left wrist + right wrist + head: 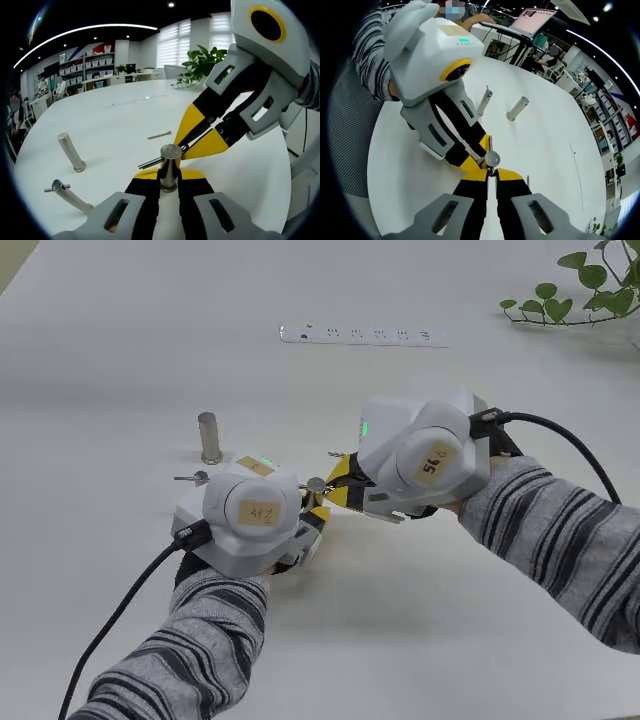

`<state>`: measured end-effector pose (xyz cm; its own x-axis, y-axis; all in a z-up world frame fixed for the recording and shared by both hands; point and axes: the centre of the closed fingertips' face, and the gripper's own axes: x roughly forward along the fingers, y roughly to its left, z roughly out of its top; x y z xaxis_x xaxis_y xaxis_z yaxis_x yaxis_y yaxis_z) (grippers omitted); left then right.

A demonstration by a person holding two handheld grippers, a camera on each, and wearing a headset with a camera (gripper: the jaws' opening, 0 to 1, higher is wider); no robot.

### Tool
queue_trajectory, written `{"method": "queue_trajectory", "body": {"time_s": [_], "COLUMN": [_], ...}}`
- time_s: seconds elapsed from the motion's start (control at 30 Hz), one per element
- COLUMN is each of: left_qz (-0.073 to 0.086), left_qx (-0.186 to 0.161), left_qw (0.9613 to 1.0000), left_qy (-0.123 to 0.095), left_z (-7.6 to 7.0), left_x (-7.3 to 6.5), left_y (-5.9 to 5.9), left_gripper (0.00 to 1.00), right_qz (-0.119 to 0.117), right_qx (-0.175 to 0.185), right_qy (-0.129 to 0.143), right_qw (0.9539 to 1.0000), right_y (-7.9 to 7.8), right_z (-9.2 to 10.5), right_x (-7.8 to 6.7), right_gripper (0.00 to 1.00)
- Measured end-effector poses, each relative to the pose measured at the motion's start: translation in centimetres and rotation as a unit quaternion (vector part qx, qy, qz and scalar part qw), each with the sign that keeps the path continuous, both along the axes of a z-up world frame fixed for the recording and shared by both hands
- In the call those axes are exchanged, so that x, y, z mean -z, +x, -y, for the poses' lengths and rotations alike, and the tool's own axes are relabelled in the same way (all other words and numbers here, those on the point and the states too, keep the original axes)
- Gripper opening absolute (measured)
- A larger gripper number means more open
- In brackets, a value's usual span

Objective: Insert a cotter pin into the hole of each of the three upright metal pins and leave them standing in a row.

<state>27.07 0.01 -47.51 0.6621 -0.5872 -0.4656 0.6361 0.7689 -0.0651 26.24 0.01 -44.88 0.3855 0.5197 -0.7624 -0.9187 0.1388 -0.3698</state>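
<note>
L gripper (170, 178) is clamped on a metal pin (170, 162), which stands upright btw its black-and-yellow jaws. The grip is low on the shaft and the pin's base is hidden.

R gripper (491, 176) meets it tip to tip from the R side. Its jaws are pinched tight on one end of a cotter pin (150, 162). That cotter pin runs through the hole just under the metal pin's round head, and its other end pokes out on the far side, away from R gripper.

A spare cotter pin (160, 135) lies flat on the table (450, 640), just beyond R gripper's tips.

Close to L gripper's L side is a second pin (68, 193), w/ a cotter through its top. Further out the same way, apart from it, a third pin (71, 152) stands upright w/ nothing through it. The three pins make a rough line off to L gripper's L.

Both hands are in striped sleeves (560, 530), and a black cable (110, 625) trails back from L gripper.

Well ahead of both grippers a white power strip (365, 335) lies flat. Past R gripper, far R, are the leaves of a plant (590, 280).
</note>
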Motion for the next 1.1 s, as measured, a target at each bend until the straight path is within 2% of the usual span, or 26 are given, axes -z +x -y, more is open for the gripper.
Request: {"method": "queue_trajectory", "body": {"time_s": [0.17,0.27,0.4,0.6,0.7,0.77,1.03,1.1], "left_qz": [-0.001,0.0,0.005,0.004,0.0,0.001,0.01,0.008], "left_qx": [-0.005,-0.011,-0.01,-0.006,-0.01,-0.006,-0.003,-0.005], "left_qw": [1.0,0.9999,0.9999,0.9999,0.9999,1.0,0.9999,1.0], "left_qy": [0.002,0.005,0.009,0.008,-0.003,0.004,0.002,0.004], "left_z": [0.0,0.0,0.0,-0.1,-0.4,-0.4,-1.2,-1.4], "left_x": [0.0,0.0,0.0,-0.1,-0.1,-0.1,-0.6,-0.5], "left_y": [0.0,0.0,0.0,-0.1,-0.1,0.0,0.7,0.9], "left_gripper": [0.09,0.09,0.09,0.09,0.09,0.09,0.09,0.09], "right_qz": [0.0,0.001,-0.008,-0.029,-0.034,-0.036,-0.05,-0.056], "right_qx": [0.009,0.02,0.05,0.088,0.103,0.11,0.136,0.142], "right_qy": [0.001,0.008,0.021,0.044,0.059,0.063,0.073,0.076], "right_qw": [1.0,0.9998,0.9985,0.9948,0.9924,0.9913,0.9868,0.9853], "right_y": [0.1,0.2,0.5,0.4,0.5,0.5,0.3,0.3], "right_z": [0.1,0.2,0.9,1.8,2.1,2.3,2.9,3.0], "right_x": [0.0,-0.2,-0.3,-0.2,-0.5,-0.5,-0.3,-0.2], "right_gripper": [0.08,0.09,0.13,0.14,0.12,0.12,0.12,0.12]}}
